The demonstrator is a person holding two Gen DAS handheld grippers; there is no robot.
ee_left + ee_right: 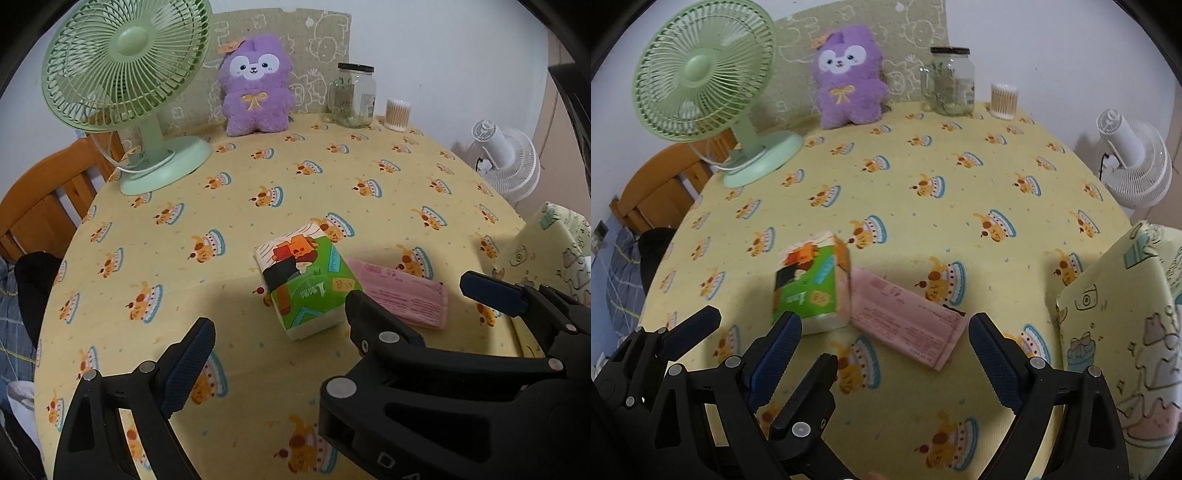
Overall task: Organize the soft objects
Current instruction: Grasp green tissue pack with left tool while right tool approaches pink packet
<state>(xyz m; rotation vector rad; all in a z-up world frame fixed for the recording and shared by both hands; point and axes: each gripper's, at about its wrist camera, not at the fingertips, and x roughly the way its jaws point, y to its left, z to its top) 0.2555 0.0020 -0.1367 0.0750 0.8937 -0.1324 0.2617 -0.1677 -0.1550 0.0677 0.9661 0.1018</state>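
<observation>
So we've got two tissue packs sitting on the yellow tablecloth, one green and one pink, right next to each other and touching. Using the green tissue pack as our reference: it's a chunky block standing on a short side, printed face tilted up toward us, its long axis running from near us away toward the purple plush at the far edge. The pink tissue pack lies flat just to the right of it, long axis slanting from the green pack's side toward the near right.

Count so far: two tissue packs, one plush, one patterned cushion well off to the right of the green pack, one green fan far left behind it, one glass jar and one tub of cotton swabs far behind to the right.

Our left gripper hovers just in front of the green pack, jaws spread wide, nothing in them. Our right gripper is also wide open and empty, with the pink pack's near end sitting between its fingers.
</observation>
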